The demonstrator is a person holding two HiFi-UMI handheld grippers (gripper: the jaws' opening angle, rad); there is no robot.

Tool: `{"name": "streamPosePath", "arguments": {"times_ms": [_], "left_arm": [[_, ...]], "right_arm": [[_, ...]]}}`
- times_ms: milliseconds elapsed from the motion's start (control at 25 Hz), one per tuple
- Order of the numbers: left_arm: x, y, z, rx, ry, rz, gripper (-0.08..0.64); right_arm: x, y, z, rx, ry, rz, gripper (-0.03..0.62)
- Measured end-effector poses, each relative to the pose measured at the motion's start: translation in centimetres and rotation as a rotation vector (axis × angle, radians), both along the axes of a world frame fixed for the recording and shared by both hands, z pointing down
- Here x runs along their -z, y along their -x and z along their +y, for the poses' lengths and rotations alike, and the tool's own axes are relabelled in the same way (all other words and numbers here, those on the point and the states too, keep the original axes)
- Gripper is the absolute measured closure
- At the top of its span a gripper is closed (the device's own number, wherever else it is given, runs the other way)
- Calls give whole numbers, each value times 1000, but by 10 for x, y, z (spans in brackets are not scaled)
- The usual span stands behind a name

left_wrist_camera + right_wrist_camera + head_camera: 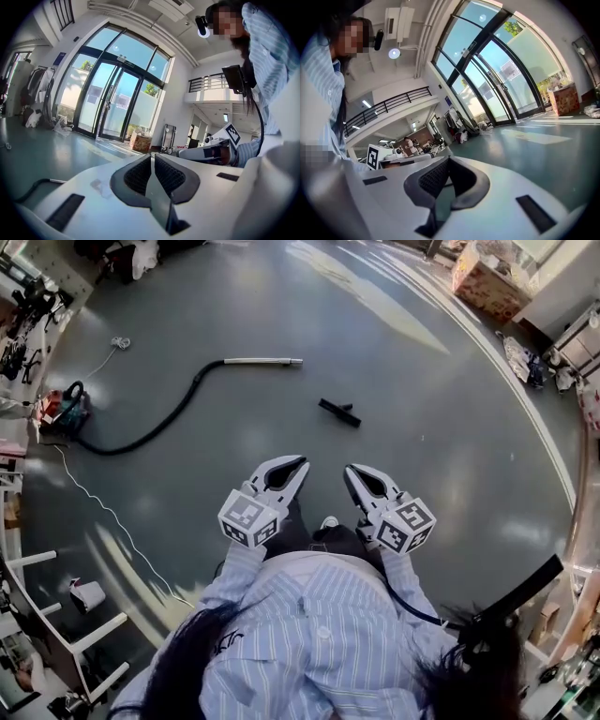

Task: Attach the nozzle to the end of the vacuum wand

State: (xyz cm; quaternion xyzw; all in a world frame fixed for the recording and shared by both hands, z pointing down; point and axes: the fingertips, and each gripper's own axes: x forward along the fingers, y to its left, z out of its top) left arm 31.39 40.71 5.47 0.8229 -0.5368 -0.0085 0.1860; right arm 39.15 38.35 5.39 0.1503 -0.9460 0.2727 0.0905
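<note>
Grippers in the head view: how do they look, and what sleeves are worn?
The left gripper and right gripper are white pointed shells with black ribbed pads. Each carries a cube of black-and-white square markers. The sleeves are light blue, white-striped.

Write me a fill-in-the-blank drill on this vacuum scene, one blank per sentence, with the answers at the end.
1. The black nozzle lies loose on the ___.
2. The silver wand is joined at one end to a black ___.
3. The left hand-held gripper and the right hand-held gripper each hold ___.

Missing words: floor; hose; nothing.
</note>
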Motion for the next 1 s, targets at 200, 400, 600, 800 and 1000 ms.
{"name": "streamPosePath", "arguments": {"times_ms": [200, 400, 600, 800, 1000], "left_arm": [[-7, 65, -34, -53, 21, -14, 532], [-11, 133, -65, -115, 31, -30, 532], [-23, 194, -93, -164, 31, -45, 533], [-30, 230, -124, -167, 31, -33, 532], [-43, 241, -148, -160, 64, 1, 532]], "right_arm": [[-9, 66, -35, -31, 39, -15, 598], [-16, 130, -70, -97, 85, -11, 598], [-26, 177, -94, -172, 102, 30, 598], [-34, 192, -112, -234, 137, 78, 598], [-44, 180, -136, -329, 213, 88, 598]]}}
